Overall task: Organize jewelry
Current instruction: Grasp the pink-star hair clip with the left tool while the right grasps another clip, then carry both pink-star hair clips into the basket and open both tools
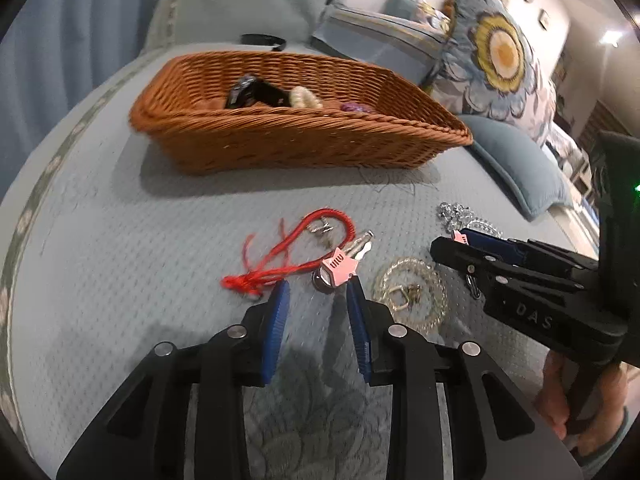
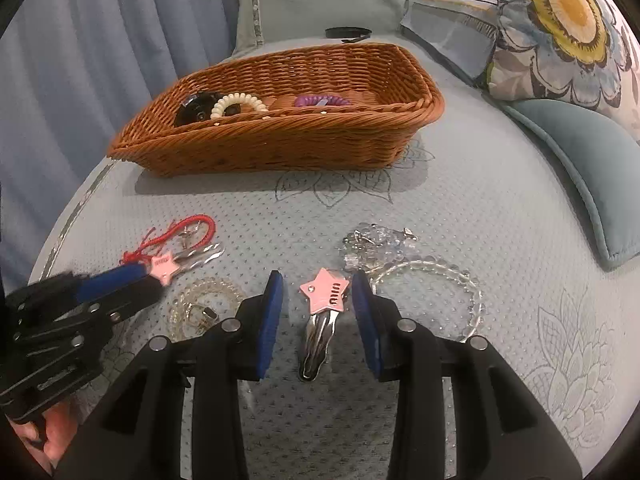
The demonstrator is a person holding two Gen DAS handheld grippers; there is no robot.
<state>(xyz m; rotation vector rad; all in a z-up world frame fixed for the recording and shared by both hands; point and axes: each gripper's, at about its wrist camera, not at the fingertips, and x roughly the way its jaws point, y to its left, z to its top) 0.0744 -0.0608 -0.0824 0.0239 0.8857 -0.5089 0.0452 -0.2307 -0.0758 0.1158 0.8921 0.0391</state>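
A brown wicker basket (image 1: 280,144) (image 2: 280,140) stands on the blue bedspread and holds a cream coil tie (image 2: 236,105), a purple tie (image 2: 316,101) and a dark item (image 2: 198,112). My left gripper (image 1: 318,286) is open just behind a pink star hair clip (image 1: 340,266), beside a red cord bracelet (image 1: 296,248). My right gripper (image 2: 318,280) is open with a second pink star clip (image 2: 325,296) lying between its fingers. A clear bead bracelet (image 2: 452,280), a crystal piece (image 2: 372,242) and a pale gold bracelet (image 1: 412,292) (image 2: 200,308) lie nearby.
Pillows (image 2: 560,20) and a teal cushion (image 2: 588,160) line the right side. A black band (image 2: 348,33) lies behind the basket. A blue curtain (image 2: 100,60) hangs at the left. The right gripper's body (image 1: 540,288) shows in the left wrist view.
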